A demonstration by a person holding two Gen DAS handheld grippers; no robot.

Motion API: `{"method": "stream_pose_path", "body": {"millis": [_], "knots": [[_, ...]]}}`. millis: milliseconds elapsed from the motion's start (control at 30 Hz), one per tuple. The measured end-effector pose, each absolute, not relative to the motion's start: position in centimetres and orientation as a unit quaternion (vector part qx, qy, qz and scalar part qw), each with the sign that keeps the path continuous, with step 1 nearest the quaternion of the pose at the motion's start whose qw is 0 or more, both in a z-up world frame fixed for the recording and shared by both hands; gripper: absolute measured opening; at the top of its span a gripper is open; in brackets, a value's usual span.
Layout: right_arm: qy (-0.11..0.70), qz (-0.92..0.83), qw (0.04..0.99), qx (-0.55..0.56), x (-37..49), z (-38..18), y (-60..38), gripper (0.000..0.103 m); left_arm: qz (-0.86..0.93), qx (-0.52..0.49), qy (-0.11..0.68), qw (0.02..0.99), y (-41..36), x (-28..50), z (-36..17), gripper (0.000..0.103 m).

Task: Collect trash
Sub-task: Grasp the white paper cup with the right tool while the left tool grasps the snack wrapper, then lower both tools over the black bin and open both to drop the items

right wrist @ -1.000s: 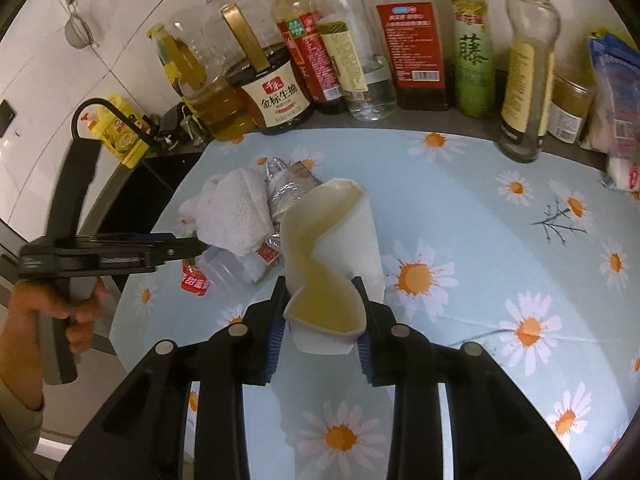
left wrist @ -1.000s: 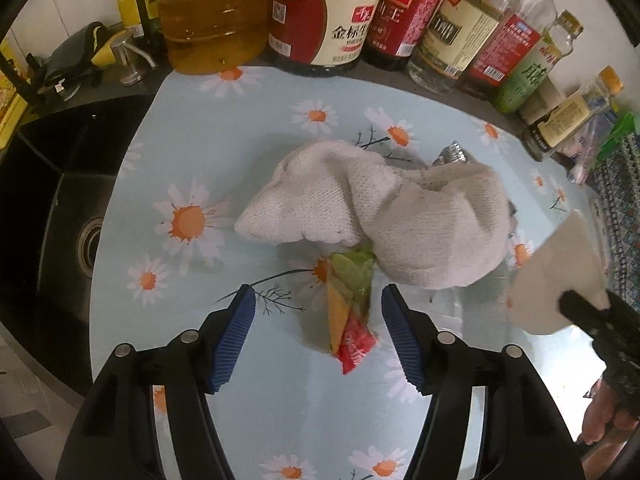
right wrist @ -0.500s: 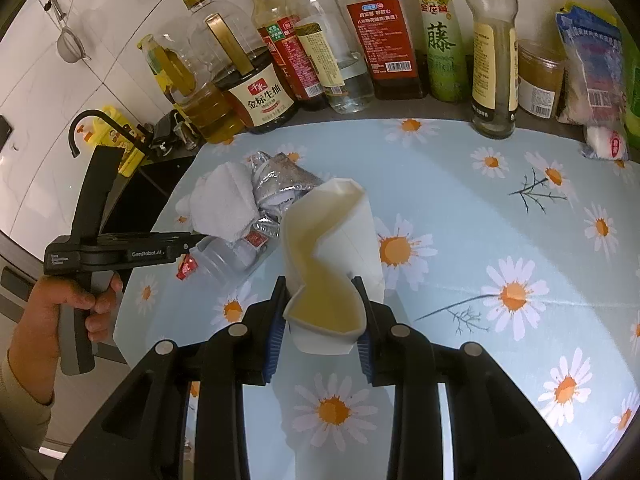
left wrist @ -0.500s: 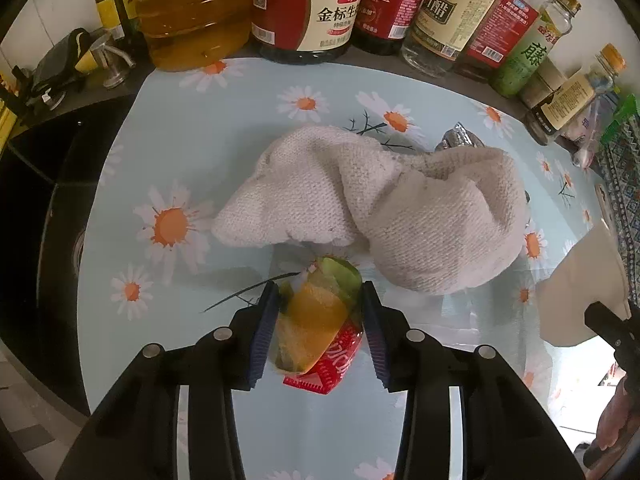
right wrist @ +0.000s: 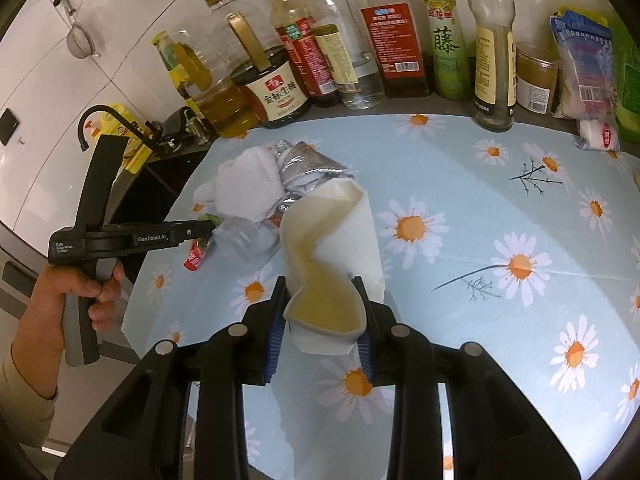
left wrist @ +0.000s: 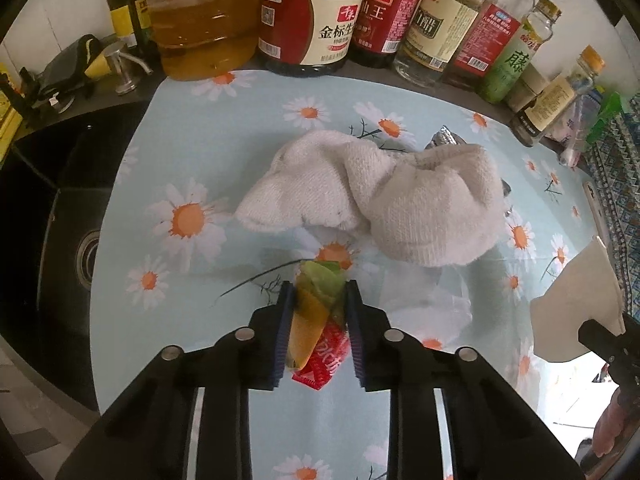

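Note:
My left gripper [left wrist: 318,296] is shut on a green, orange and red snack wrapper [left wrist: 316,320], held just above the daisy tablecloth [left wrist: 192,152]. My right gripper [right wrist: 322,296] is shut on a crushed white paper cup [right wrist: 332,248]; the cup also shows at the right edge of the left wrist view [left wrist: 576,312]. A white cloth [left wrist: 380,196] lies bunched mid-table, with a crumpled silver foil bag [right wrist: 308,168] behind it and a crushed clear plastic bottle [right wrist: 244,236] beside it. The left gripper with its wrapper also shows in the right wrist view [right wrist: 208,222].
A row of oil, soy sauce and vinegar bottles [left wrist: 308,20] lines the back of the counter. A black sink [left wrist: 52,216] with a faucet [right wrist: 92,124] lies to the left. Packets and a jar [right wrist: 584,68] stand at the back right.
My left gripper has closed on the snack wrapper and lifted it back away from the cloth. My right gripper keeps its hold on the paper cup and has drawn back slightly.

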State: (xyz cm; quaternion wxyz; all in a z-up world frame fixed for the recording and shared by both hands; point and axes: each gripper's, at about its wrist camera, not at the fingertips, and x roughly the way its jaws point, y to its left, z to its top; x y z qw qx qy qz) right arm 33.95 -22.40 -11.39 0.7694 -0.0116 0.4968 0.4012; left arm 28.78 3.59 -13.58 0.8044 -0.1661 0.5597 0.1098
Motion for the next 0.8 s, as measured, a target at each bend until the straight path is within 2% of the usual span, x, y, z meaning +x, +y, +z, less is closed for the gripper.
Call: {"method": "stream_pose_path", "body": {"millis": [267,800], "knots": [[0.493,0.406,0.77,-0.016,31.0,-10.8,-21.8,0.032,0.111,-0.17,0.545,0.814,3.9,25.7,-12.0,0.018],[0.487,0.415,0.768,-0.031,23.3,-9.5,-19.8,0.032,0.069,-0.187,0.521,0.83,2.3,17.3,-9.8,0.016]]}}
